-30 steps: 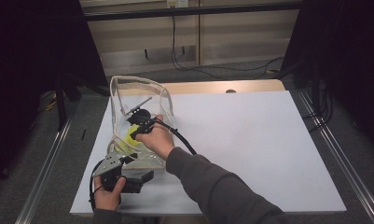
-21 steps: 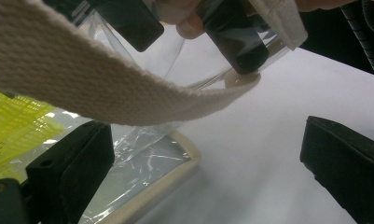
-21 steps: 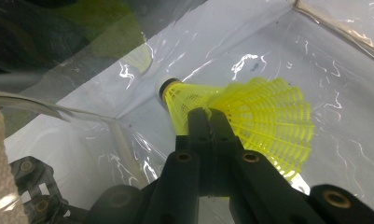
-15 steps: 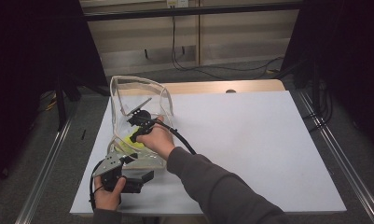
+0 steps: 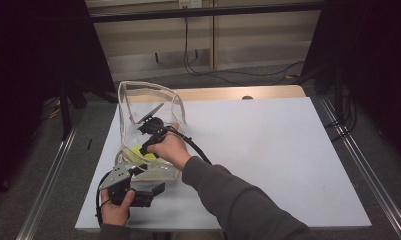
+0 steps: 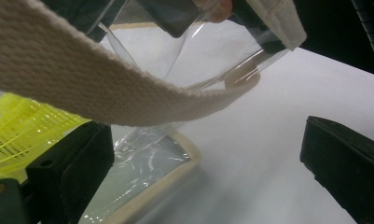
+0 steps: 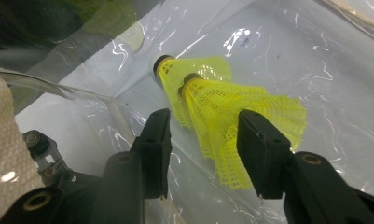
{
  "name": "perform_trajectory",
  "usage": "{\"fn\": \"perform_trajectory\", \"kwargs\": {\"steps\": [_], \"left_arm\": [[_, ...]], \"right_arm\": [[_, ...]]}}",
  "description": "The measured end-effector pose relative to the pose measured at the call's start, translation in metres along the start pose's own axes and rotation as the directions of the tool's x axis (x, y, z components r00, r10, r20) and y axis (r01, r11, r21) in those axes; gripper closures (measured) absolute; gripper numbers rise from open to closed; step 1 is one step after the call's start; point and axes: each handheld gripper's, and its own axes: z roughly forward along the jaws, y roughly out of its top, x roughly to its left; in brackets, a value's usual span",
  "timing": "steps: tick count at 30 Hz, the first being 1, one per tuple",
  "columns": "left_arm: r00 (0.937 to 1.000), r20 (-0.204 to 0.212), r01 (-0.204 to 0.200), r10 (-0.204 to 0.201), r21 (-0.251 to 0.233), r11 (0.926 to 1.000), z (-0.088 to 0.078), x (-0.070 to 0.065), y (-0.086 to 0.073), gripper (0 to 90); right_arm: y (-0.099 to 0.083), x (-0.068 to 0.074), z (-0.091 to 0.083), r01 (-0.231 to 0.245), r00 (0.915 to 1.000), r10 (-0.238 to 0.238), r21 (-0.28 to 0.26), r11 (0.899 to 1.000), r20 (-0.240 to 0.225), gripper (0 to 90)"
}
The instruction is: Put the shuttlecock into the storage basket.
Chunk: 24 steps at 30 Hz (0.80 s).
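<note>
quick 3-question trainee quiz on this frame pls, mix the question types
1. True or false: the yellow shuttlecocks lie inside the clear bag.
2. How many yellow shuttlecocks show in the right gripper view? A) one B) two C) four
3. Which gripper has its jaws inside the bag, and are they pressing on a shuttlecock?

Key
1. True.
2. B.
3. The right gripper; no. Its jaws have just been opening and stand apart, with a shuttlecock skirt between them but not pinched. The left gripper stands open by the bag's cloth strap.
</note>
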Motion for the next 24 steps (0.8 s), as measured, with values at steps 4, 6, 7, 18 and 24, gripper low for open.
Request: {"fn": "perform_trajectory", "kwargs": {"steps": [4,6,7,18,24], "left_arm": [[1.0,0.0,-0.004,0.004,0.002,1.0,0.0,0.0,0.0,2.8],[1.0,0.0,0.001,-0.001,-0.002,1.0,0.0,0.0,0.0,2.8],[1.0,-0.001,0.0,0.0,-0.001,1.0,0.0,0.0,0.0,2.8],[1.0,0.003,-0.007,0.007,0.008,0.9999,0.001,0.001,0.001,2.8],[1.0,0.001,-0.007,0.007,0.011,0.9999,0.002,0.001,0.001,2.8]], "right_arm": [[0.0,0.0,-0.004,0.001,1.0,-0.001,-0.001,1.0,-0.001,50.9],[0.001,0.001,-0.007,-0.005,1.0,0.005,-0.008,1.0,-0.006,49.0],[0.001,0.001,-0.009,0.001,1.0,-0.001,-0.01,1.0,-0.007,48.2],[0.005,0.002,-0.029,0.048,0.9988,-0.049,-0.045,0.998,-0.01,41.0],[0.006,0.002,-0.045,0.067,0.9976,-0.068,-0.07,0.995,-0.011,35.6]]}}
